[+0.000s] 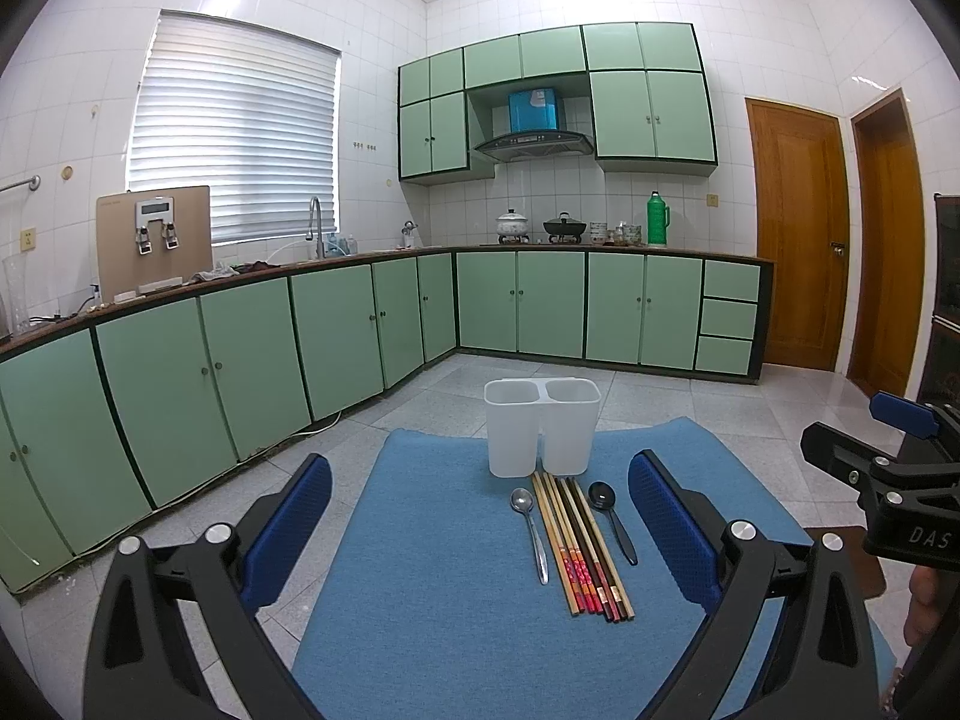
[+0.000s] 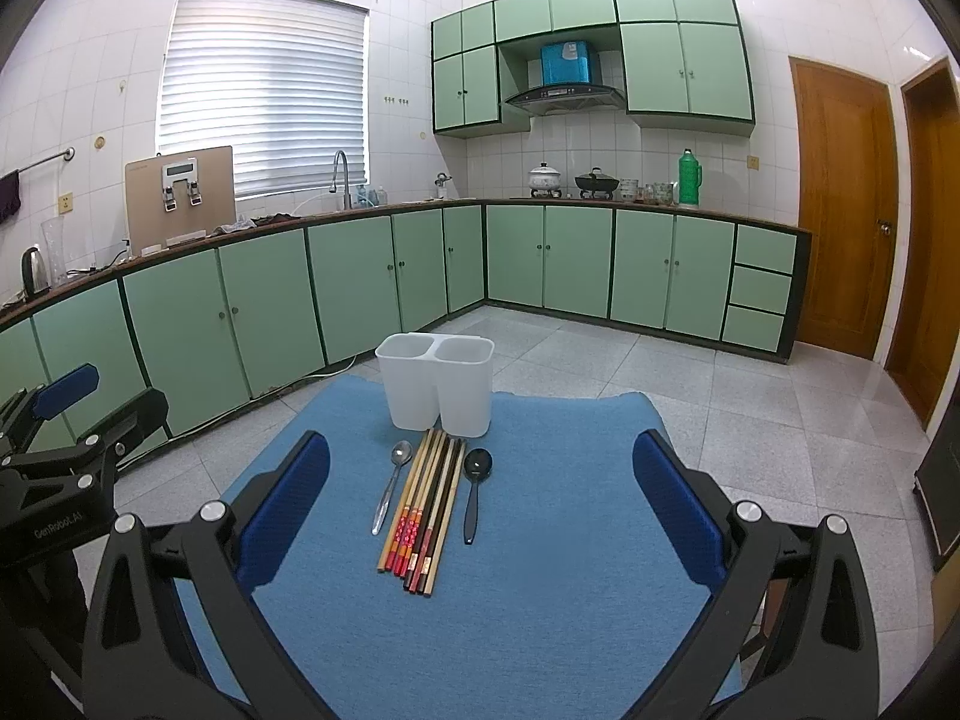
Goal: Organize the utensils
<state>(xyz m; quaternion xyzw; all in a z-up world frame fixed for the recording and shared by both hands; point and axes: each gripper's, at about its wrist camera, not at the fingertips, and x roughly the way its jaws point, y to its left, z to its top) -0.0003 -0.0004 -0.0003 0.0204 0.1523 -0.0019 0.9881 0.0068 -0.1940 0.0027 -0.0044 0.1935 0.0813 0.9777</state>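
Observation:
A white two-compartment utensil holder [image 1: 542,426] [image 2: 437,384] stands upright at the far side of a blue mat [image 1: 420,630] [image 2: 540,600]. In front of it lie a metal spoon [image 1: 530,528] [image 2: 390,483], a row of several chopsticks [image 1: 582,546] [image 2: 425,510] and a black spoon [image 1: 611,517] [image 2: 474,491]. My left gripper [image 1: 480,516] is open and empty, above the mat's near side. My right gripper [image 2: 480,498] is open and empty too, held to the right of the left one. Each shows at the edge of the other's view.
The mat covers a small table over a grey tiled floor [image 2: 780,408]. Green cabinets [image 1: 336,336] with a countertop run along the left and back walls. Wooden doors [image 2: 840,204] stand at the right. A dark cabinet [image 2: 942,480] is at the far right.

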